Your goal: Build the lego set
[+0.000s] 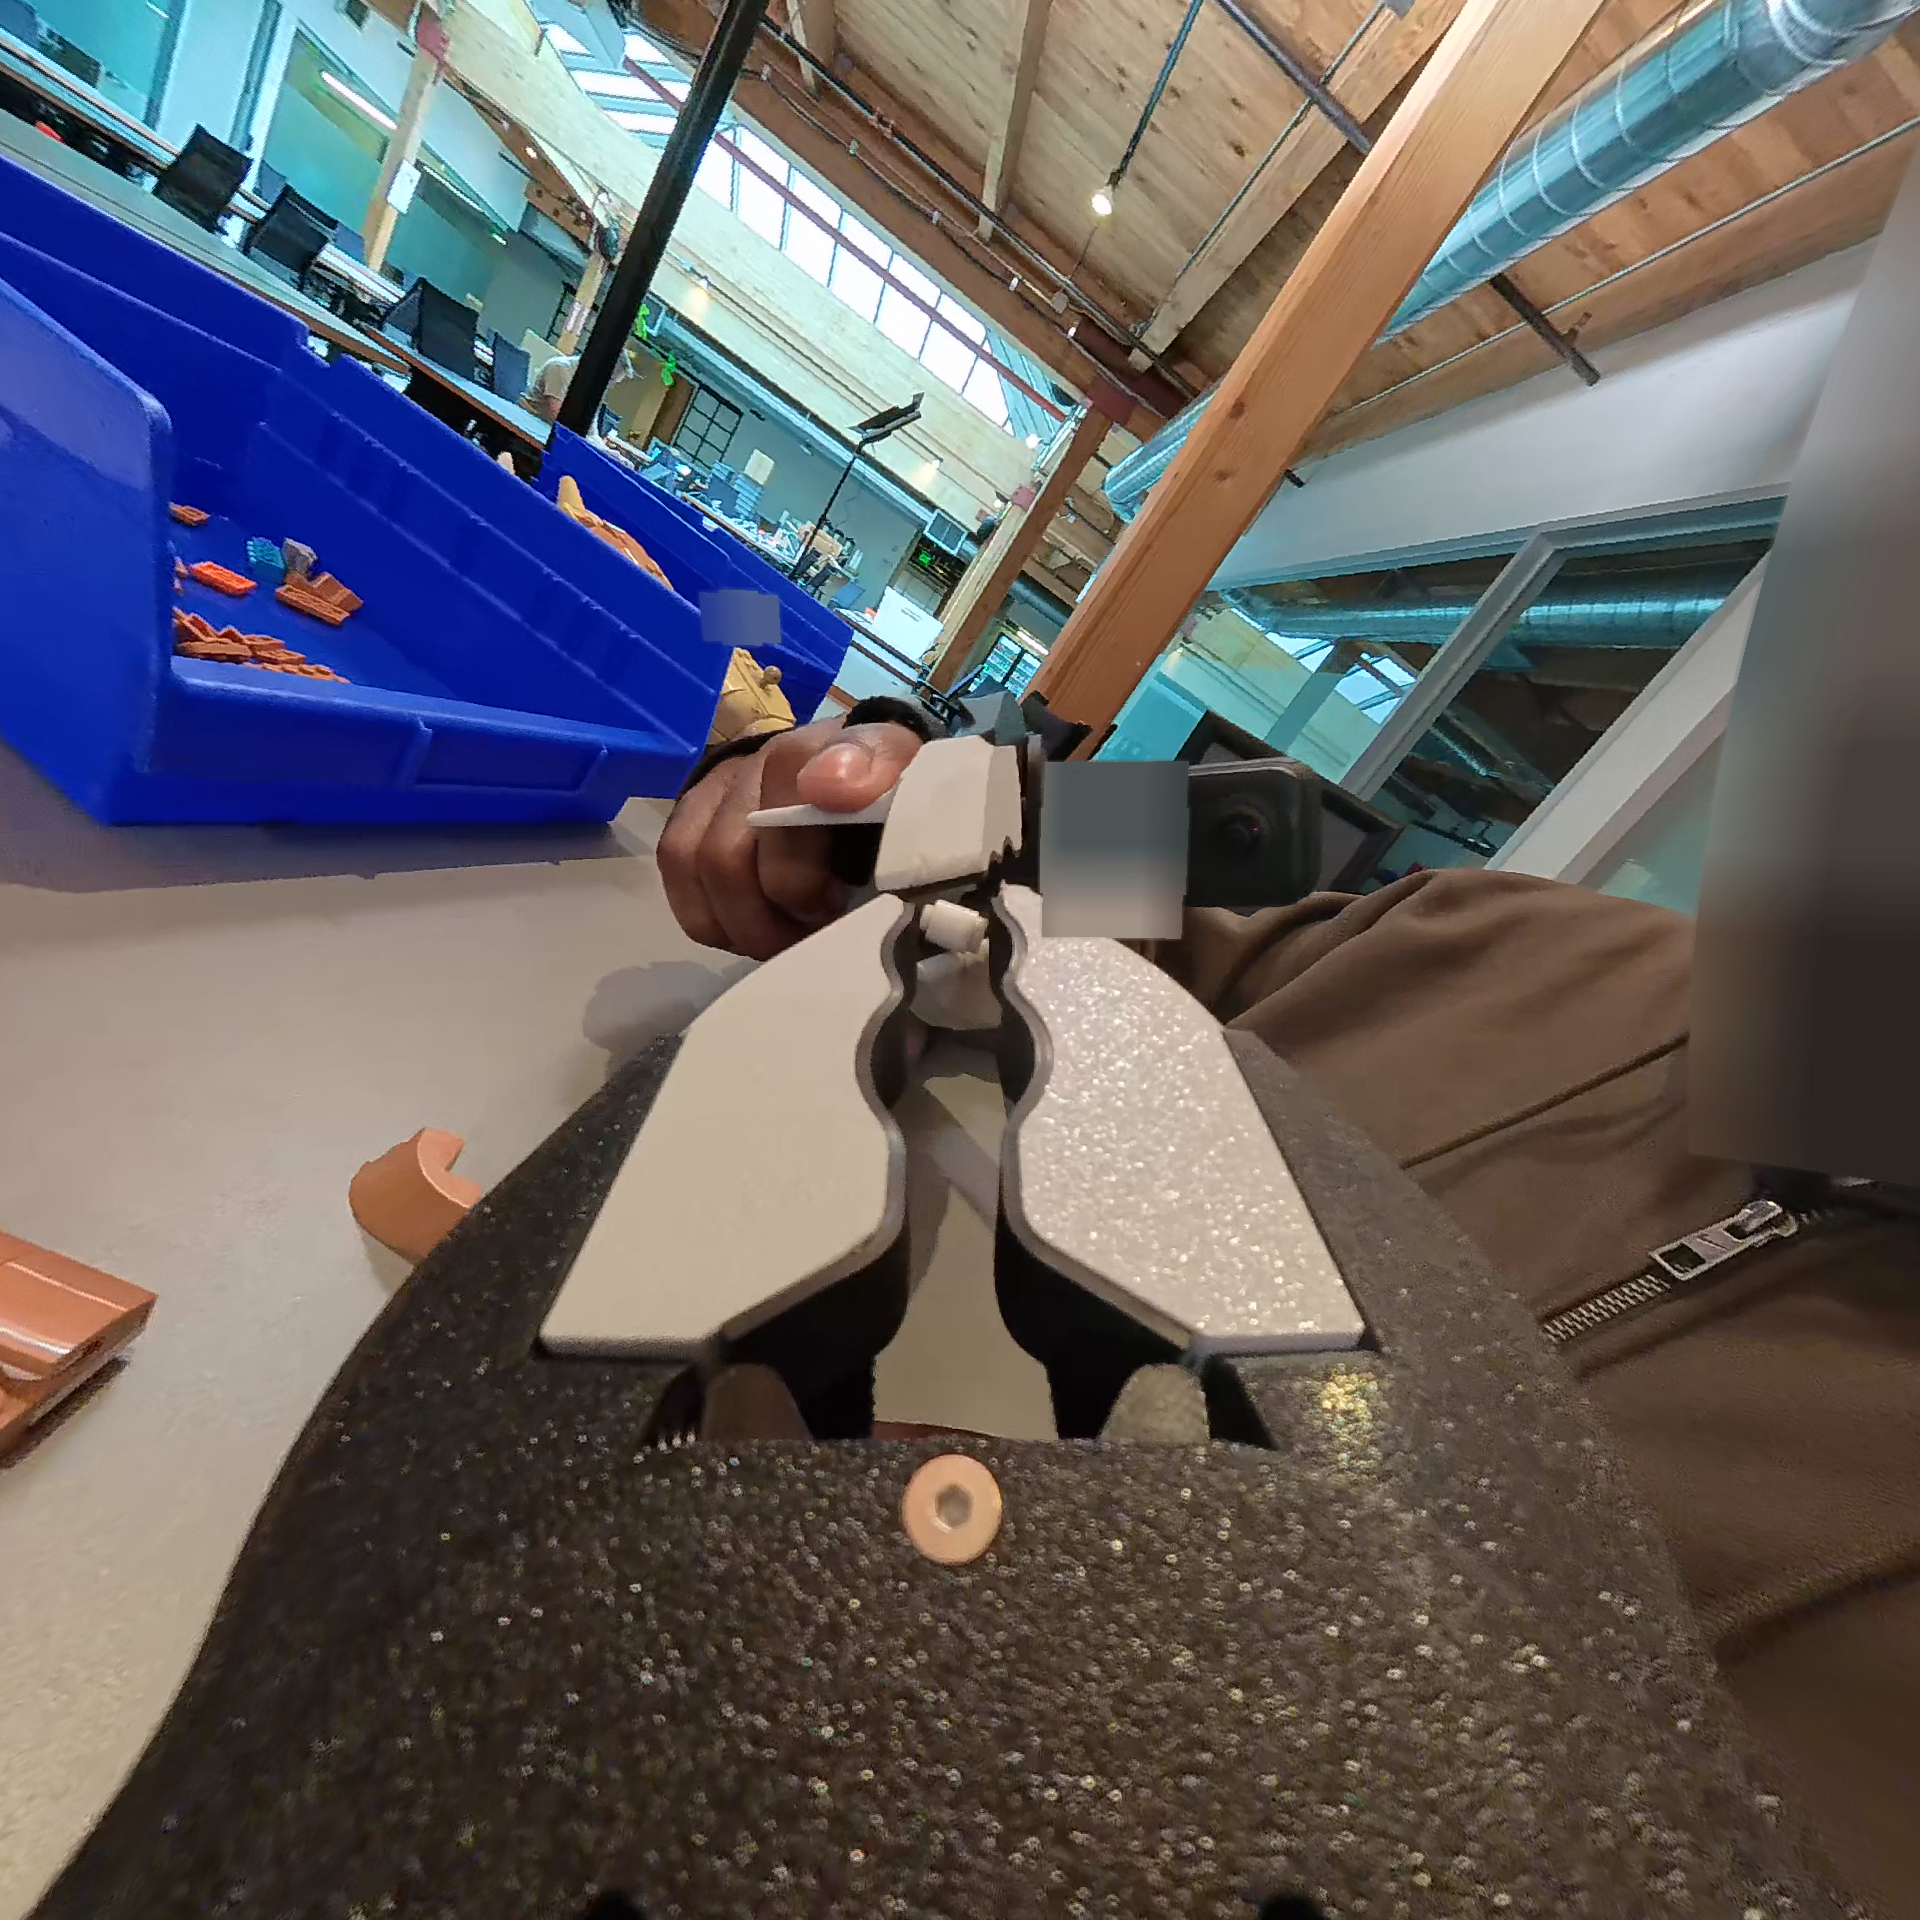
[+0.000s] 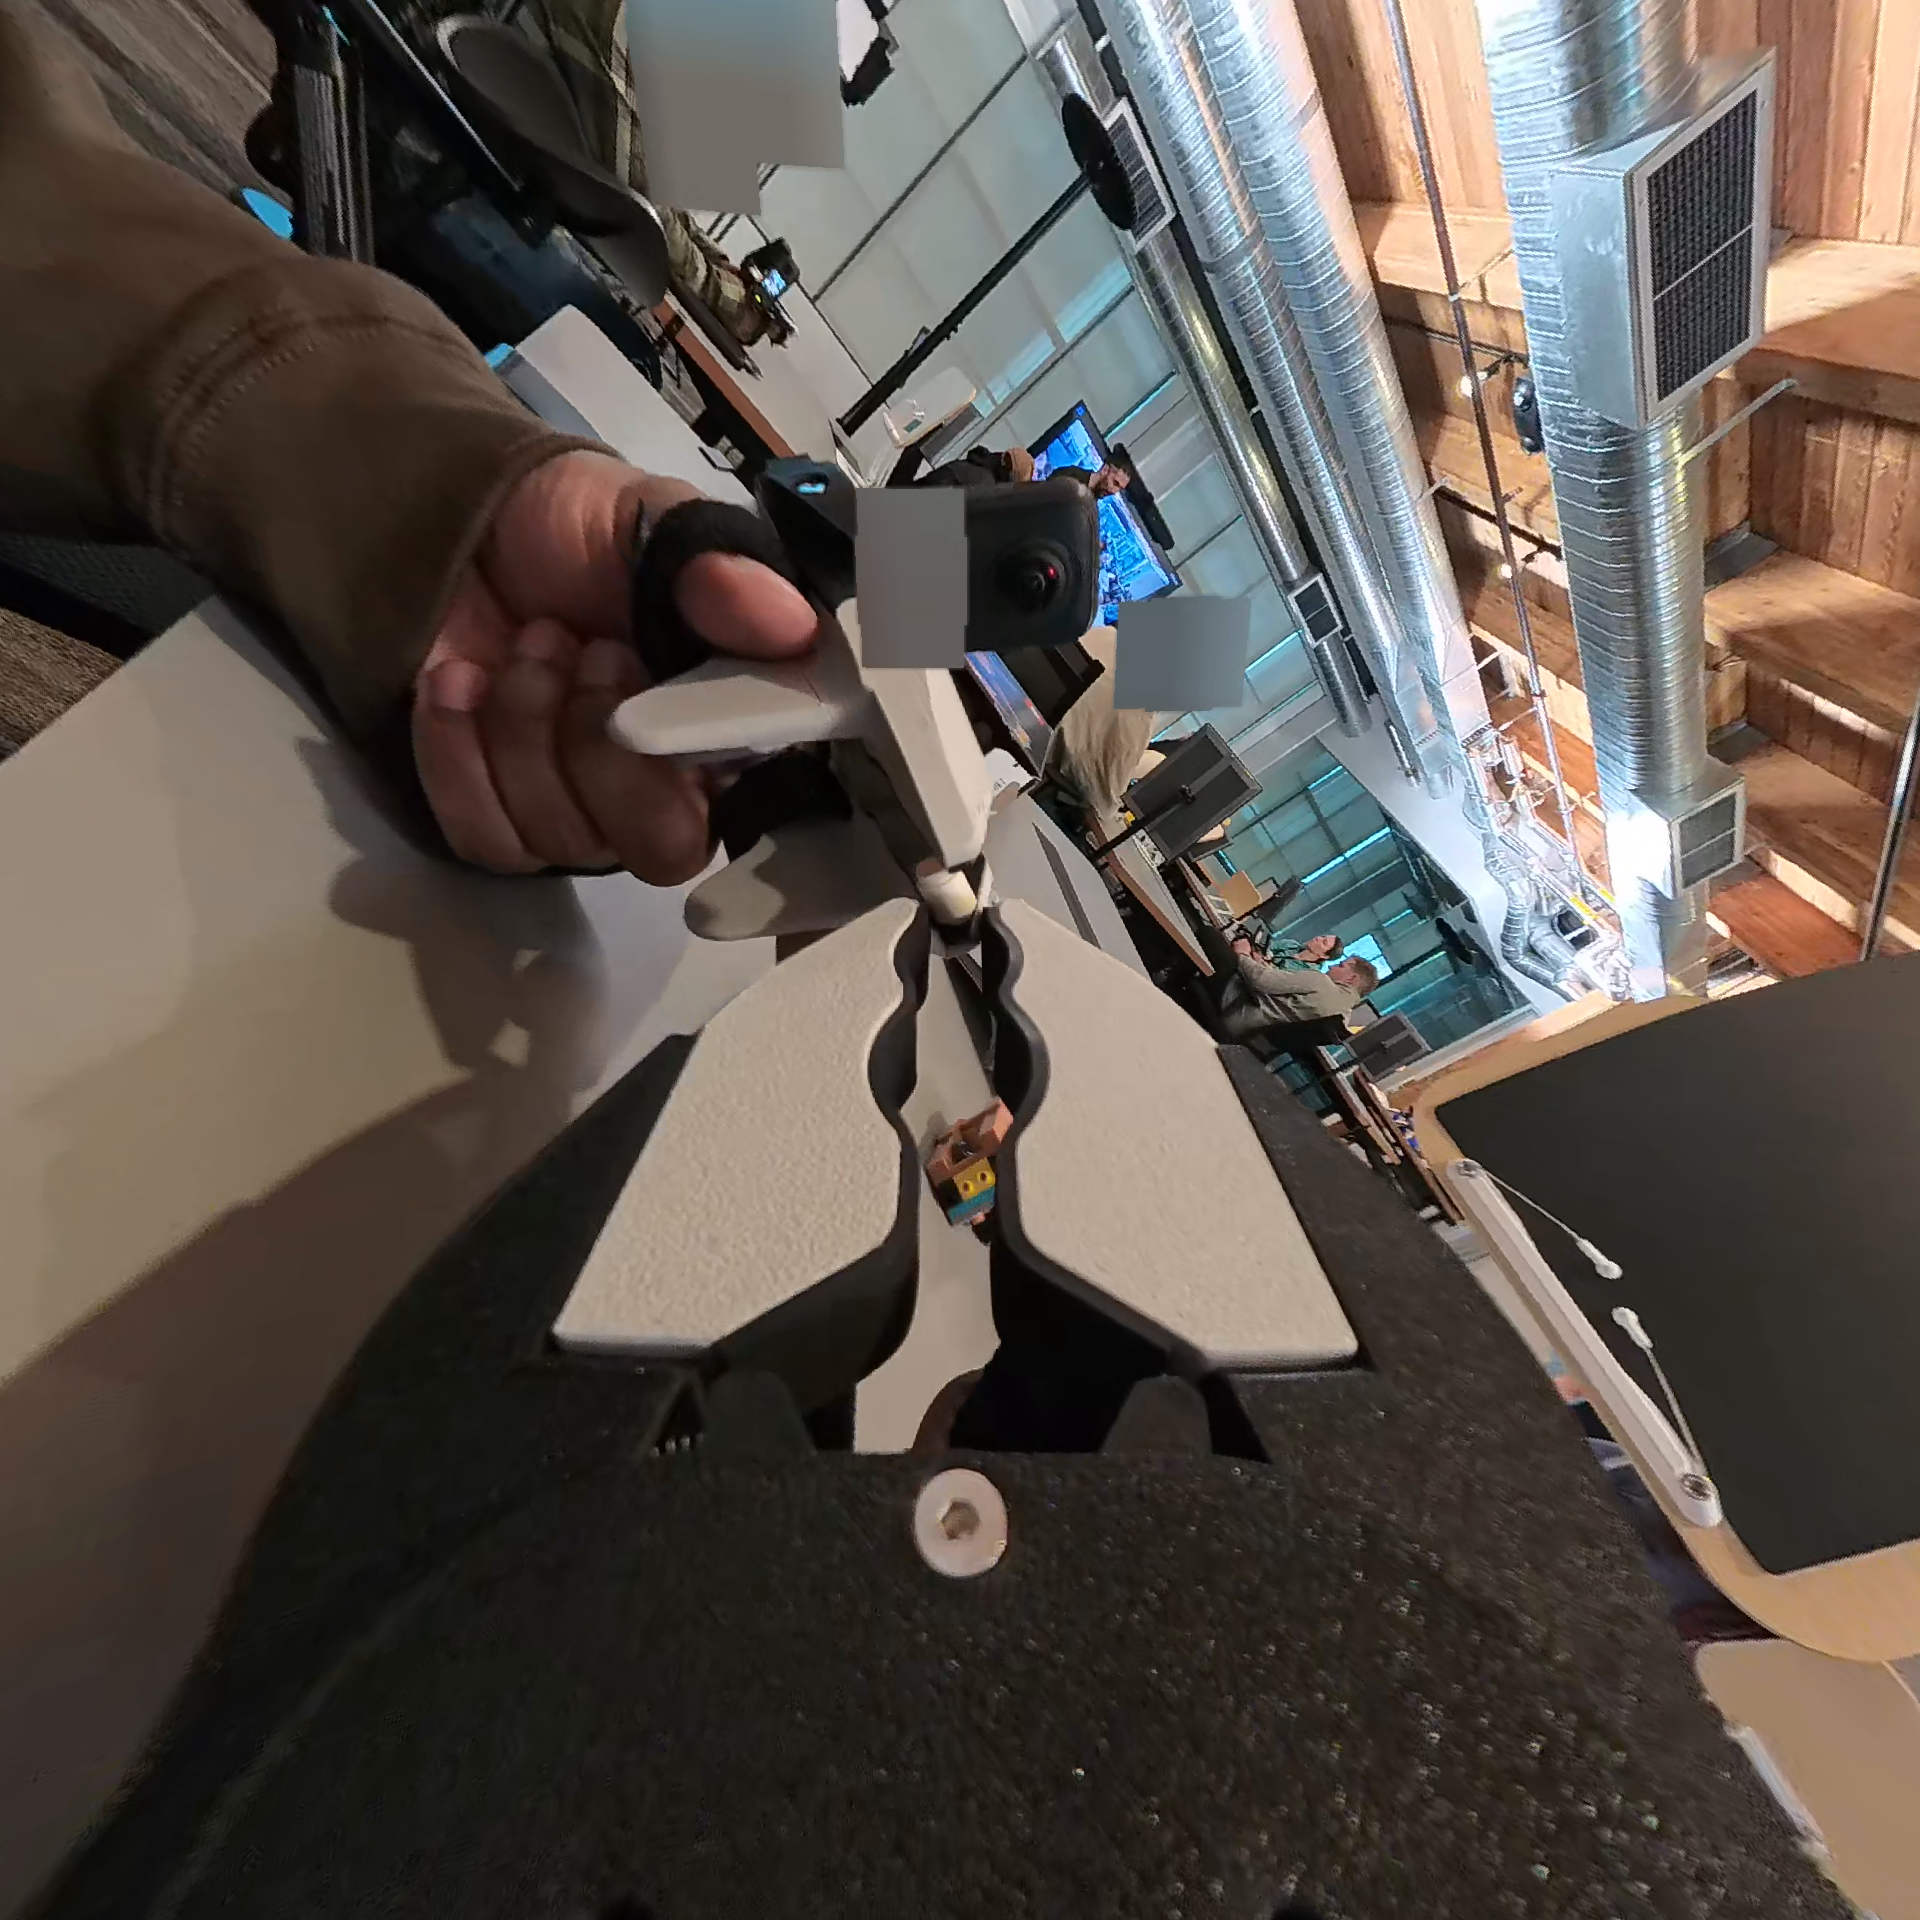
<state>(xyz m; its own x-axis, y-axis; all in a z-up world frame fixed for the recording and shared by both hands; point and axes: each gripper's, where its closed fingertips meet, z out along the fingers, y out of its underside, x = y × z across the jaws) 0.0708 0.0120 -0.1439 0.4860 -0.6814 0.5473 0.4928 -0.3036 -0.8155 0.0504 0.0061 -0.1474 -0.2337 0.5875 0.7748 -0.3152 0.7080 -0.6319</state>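
My left gripper [image 1: 951,920] and right gripper [image 2: 956,930] meet tip to tip above the grey table [image 1: 260,1018]. A small white peg [image 1: 951,925] sits between the left fingertips, with more white pieces just behind it. In the right wrist view the peg [image 2: 951,894] sits at the tip of the left gripper's fingers [image 2: 920,769], right at my right fingertips. Both pairs of jaws are nearly closed around it. A small brown, yellow and teal build [image 2: 966,1164] shows in the gap between the right fingers; I cannot tell whether it is held.
Blue bins [image 1: 416,727] stand at the back left, one holding several orange bricks [image 1: 260,613]. A tan build [image 1: 750,696] sits by the bin. A curved brown piece [image 1: 416,1195] and a brown block [image 1: 52,1330] lie on the table. The person's brown jacket [image 1: 1558,1143] fills the right. My left and right fingertips are right by each other. The brown block [image 1: 52,1330] is about 12 cm from both grippers' fingertips.
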